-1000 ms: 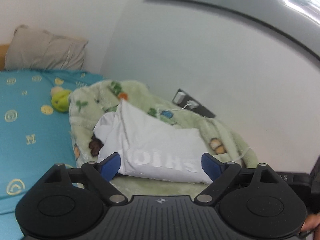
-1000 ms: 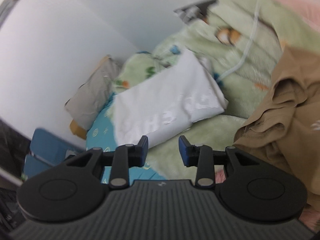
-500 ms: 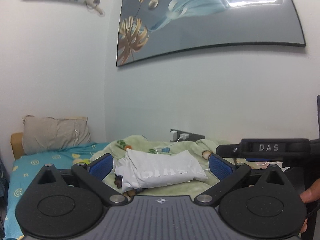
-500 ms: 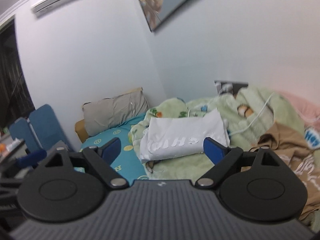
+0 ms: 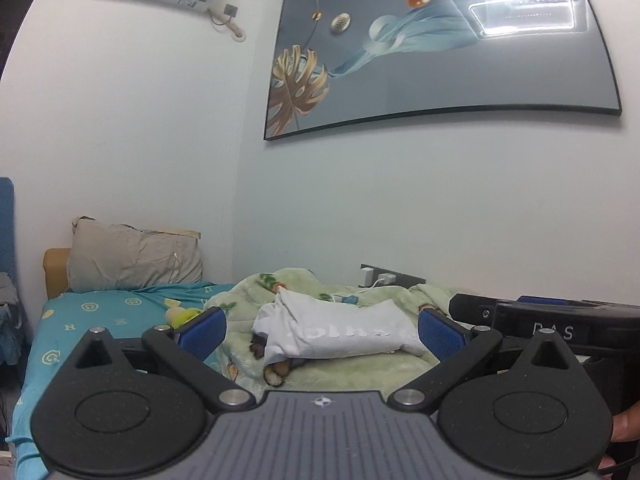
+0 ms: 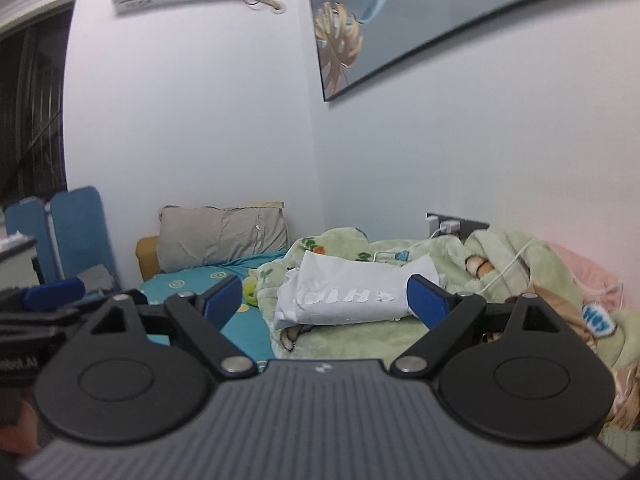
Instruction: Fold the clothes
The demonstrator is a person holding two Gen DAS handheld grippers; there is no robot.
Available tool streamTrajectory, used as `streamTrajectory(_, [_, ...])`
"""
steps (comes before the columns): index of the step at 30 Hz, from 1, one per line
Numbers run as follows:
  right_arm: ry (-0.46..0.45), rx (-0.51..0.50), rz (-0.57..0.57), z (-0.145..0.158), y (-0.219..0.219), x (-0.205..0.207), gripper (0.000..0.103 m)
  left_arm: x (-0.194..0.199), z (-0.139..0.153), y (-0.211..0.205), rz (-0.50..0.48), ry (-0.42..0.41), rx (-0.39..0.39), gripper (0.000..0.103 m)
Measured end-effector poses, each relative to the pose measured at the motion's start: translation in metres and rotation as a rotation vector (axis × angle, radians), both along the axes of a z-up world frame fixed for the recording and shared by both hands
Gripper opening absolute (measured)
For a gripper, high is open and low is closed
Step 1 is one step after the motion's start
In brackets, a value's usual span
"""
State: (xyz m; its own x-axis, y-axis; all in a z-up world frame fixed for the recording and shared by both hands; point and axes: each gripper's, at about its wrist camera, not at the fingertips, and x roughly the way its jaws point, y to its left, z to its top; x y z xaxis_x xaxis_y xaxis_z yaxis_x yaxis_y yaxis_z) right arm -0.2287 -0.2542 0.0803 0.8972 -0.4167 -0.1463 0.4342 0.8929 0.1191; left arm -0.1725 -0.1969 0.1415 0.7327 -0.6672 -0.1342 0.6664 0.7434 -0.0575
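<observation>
A folded white shirt [image 5: 340, 332] with pale lettering lies on the green fleece blanket [image 5: 344, 376] on the bed, with something dark brown poking out under its near left corner. My left gripper [image 5: 320, 333] is open, held back from the shirt, nothing between its blue pads. In the right wrist view the same shirt [image 6: 344, 294] lies ahead, and my right gripper [image 6: 325, 301] is also open and empty, well short of it. A crumpled brown garment [image 6: 560, 304] lies on the blanket to the right. The right gripper's black body [image 5: 560, 320] shows at the left view's right edge.
A grey pillow [image 5: 132, 254] leans at the head of the teal sheet [image 5: 88, 320]. A yellow-green soft toy [image 5: 182, 315] sits beside the blanket. A white charger cable [image 6: 504, 268] runs from a wall socket [image 6: 448, 226]. Blue panels [image 6: 76, 228] stand left of the bed.
Both grippers have drawn back from the shirt and tipped up to level, so the wall and picture fill the views. The right jaws have gone from narrow to wide; the shirt stays put.
</observation>
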Motion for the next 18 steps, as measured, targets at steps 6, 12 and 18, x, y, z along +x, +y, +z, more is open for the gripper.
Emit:
streamTrajectory(6, [0.0,-0.028,0.004,0.002,0.01,0.001,0.091,0.004,0.0,0.01,0.032,-0.005,0.001,0.103])
streamTrajectory(12, [0.008,-0.038,-0.011,0.001,0.013,0.005,0.091,0.003,-0.001,0.013,0.047,-0.021,0.021,0.103])
streamTrajectory(18, [0.012,-0.051,-0.003,0.003,0.022,0.008,0.091,-0.003,0.002,0.016,0.039,-0.025,0.017,0.103])
